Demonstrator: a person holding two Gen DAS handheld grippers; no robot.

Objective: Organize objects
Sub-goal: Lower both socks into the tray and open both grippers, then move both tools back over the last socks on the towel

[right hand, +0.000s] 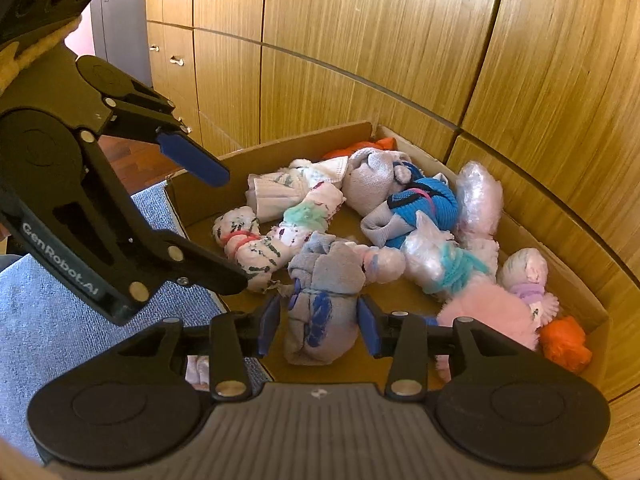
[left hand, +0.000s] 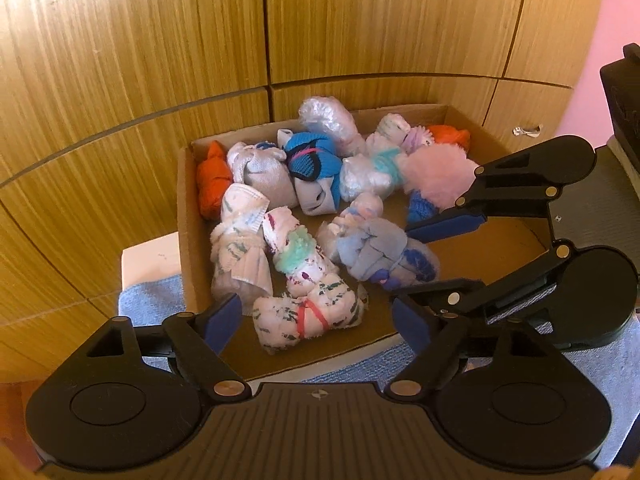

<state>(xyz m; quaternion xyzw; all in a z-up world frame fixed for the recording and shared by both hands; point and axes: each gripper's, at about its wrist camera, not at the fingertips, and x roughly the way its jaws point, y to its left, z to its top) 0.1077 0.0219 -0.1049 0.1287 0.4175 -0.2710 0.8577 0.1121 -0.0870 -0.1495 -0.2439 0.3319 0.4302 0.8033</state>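
A cardboard box [left hand: 183, 216] holds several rolled cloth bundles. A white bundle tied with red bands [left hand: 308, 320] lies at the box's near edge. A grey bundle with blue marks [left hand: 376, 252] lies mid-box. My left gripper [left hand: 316, 322] is open, its pads on either side of the white bundle, just above it. My right gripper [right hand: 318, 328] is open with its pads straddling the grey bundle [right hand: 320, 308], not closed on it. Each gripper shows in the other's view: the right one [left hand: 436, 264], the left one [right hand: 224, 228].
The box [right hand: 596, 304] rests on a blue towel [left hand: 152, 300] against wooden cabinet doors [left hand: 160, 40]. Other bundles include orange [left hand: 212, 184], blue [left hand: 312, 160], fluffy pink [left hand: 436, 172] and clear plastic [left hand: 328, 120]. A pink wall is at the right.
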